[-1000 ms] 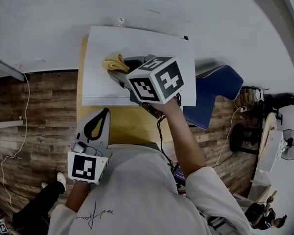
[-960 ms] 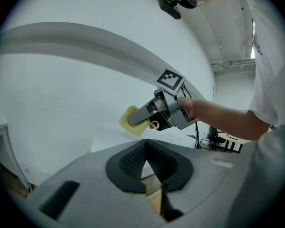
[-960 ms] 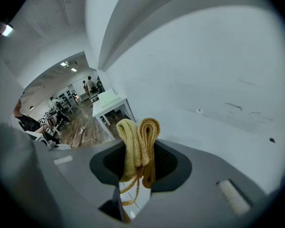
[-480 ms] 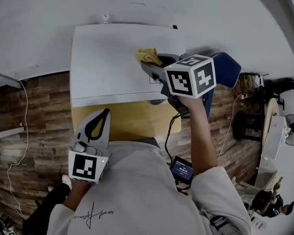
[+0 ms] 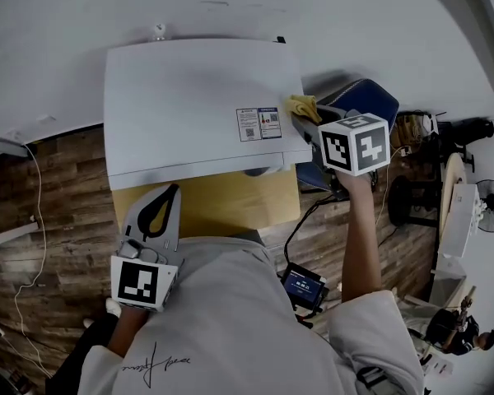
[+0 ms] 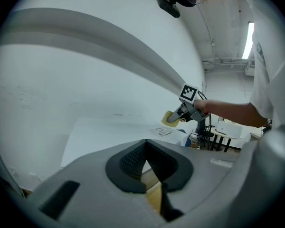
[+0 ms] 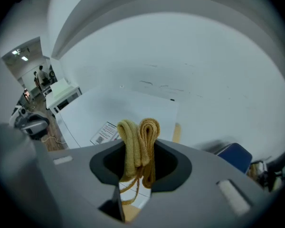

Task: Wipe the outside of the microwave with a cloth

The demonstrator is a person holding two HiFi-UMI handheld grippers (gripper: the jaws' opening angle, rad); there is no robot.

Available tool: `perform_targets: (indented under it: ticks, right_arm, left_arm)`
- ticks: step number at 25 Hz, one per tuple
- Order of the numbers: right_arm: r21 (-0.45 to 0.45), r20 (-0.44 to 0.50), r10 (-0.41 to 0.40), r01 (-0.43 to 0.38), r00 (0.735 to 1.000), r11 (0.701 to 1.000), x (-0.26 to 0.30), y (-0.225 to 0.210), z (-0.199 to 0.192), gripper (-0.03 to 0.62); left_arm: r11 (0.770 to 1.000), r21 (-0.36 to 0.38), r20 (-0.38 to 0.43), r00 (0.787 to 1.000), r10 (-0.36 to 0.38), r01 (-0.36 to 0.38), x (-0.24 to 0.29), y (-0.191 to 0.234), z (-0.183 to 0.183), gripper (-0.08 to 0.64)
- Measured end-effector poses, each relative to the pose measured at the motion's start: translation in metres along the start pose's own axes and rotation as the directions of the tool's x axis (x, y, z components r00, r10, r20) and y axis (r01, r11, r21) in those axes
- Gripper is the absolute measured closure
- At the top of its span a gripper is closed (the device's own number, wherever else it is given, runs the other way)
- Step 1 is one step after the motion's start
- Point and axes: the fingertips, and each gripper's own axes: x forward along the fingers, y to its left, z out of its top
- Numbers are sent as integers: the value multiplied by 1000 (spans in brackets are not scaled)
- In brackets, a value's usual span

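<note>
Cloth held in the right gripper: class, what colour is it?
Mustard yellow. The cloth shows best in the right gripper view.

Right gripper has swept the cloth rightward to the microwave edge.

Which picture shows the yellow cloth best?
The right gripper view: the cloth is close up, pinched in the right claw. The head view shows a small bit at the microwave edge; the left gripper view, a faraway speck.
</note>
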Motion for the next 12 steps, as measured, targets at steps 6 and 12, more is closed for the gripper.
perform_targets:
  ticks: [6,12]
  right_arm:
    - [-100,-113,-148,137,983,986,-2,-28,-33,469]
    - [-47,-124,-130,125,984,991,3,-21,-36,469]
  left_arm:
    - [1000,12,-39,999,-14,14,2,2,-2,565]
    - [1000,-11,-40,999,6,-7,2,9,-5,565]
